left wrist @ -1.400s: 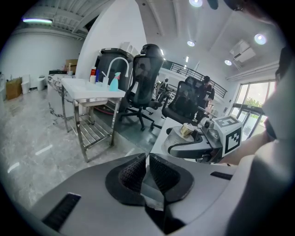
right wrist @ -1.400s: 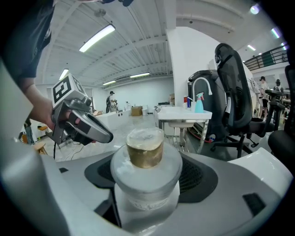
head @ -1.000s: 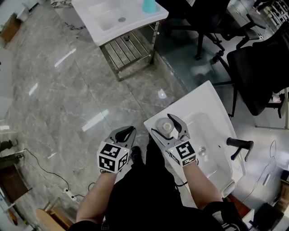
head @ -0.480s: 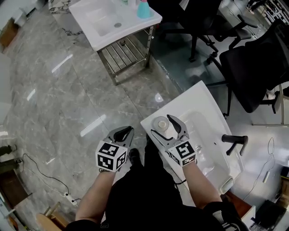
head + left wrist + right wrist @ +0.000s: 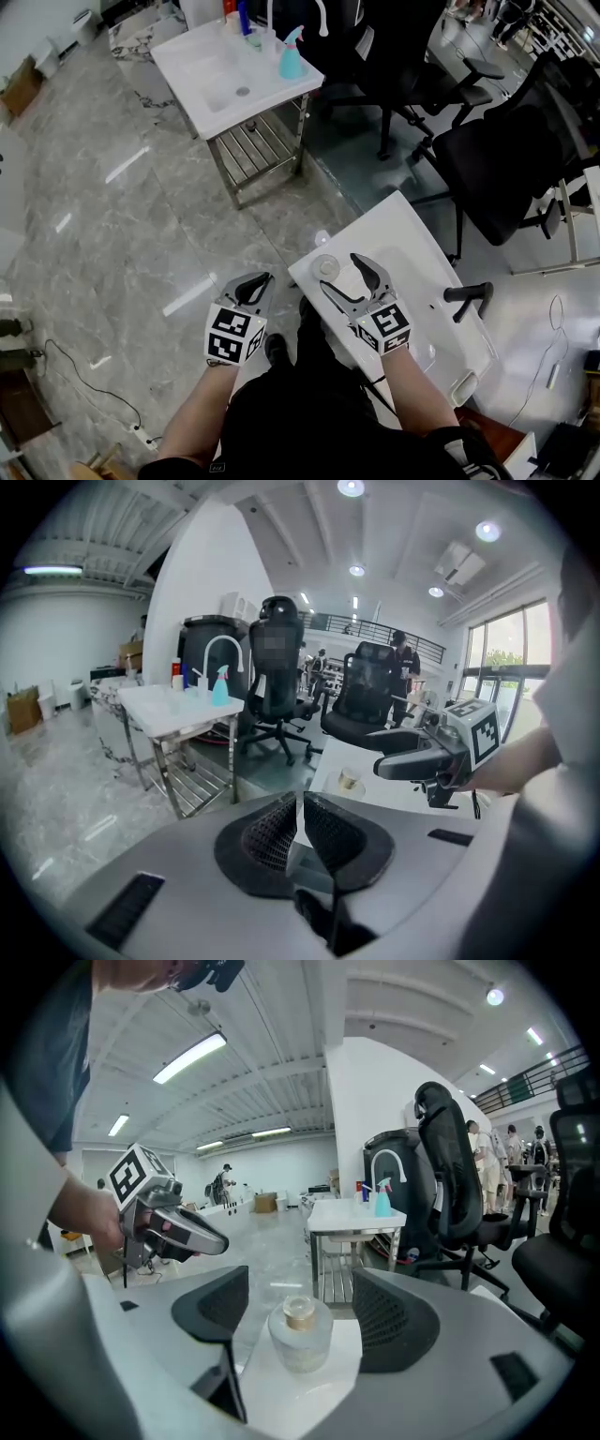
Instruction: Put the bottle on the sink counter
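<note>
White sink counter (image 5: 394, 225) carries the bottle (image 5: 326, 266) on its left corner, upright, long axis vertical, gold cap up. It stands between the spread jaws of the right gripper (image 5: 337, 271), touching neither pad, so it looks set down, and backing away along the jaws should clear it. The left gripper (image 5: 256, 281) hangs further left over the marble floor (image 5: 141, 216), jaws closed and empty. To the right lie the basin (image 5: 417, 272) and black tap (image 5: 466, 298); office chairs (image 5: 497, 159) and a second sink stand (image 5: 220, 70) stand far off
</note>
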A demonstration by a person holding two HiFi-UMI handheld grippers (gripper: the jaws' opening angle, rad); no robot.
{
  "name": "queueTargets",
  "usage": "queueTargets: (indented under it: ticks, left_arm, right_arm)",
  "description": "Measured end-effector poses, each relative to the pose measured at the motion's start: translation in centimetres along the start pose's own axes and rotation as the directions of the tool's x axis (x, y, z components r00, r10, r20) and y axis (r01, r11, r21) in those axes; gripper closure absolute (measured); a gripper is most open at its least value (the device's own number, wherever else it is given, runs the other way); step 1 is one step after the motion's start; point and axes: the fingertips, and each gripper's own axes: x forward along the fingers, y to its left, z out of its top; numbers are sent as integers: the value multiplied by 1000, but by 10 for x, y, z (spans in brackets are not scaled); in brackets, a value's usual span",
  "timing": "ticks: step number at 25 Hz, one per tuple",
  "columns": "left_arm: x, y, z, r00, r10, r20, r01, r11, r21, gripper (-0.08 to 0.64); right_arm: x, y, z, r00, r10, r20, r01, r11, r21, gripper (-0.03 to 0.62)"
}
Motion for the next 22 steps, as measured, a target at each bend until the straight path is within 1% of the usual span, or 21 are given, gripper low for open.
queueTargets:
  ticks: [6,10,13,18,22]
  left_arm:
    - [-26,-7,16,999,7,50,-8,1000,22,531]
    - [-47,-8,29,996,13,92,-17,999,45,531]
    - [-61,-10,38,993,8,121,-17,997,70,531]
    - [-85,-14,58,980,-8,198,-6,997,71,531]
    - [-101,-16,67,972,-27,233,7,996,87,531]
  right_arm:
    - [-17,11,15,1000,-9,19,9,1000,12,236]
    - [-29,25,32,998,-26,50,25,1000,5,248]
    - [-39,36,42,997,-42,67,43,999,-15,292]
    - [-56,50,49,995,-79,69,81,996,-30,354]
    - [-67,60,58,993,-98,68,101,994,-44,380]
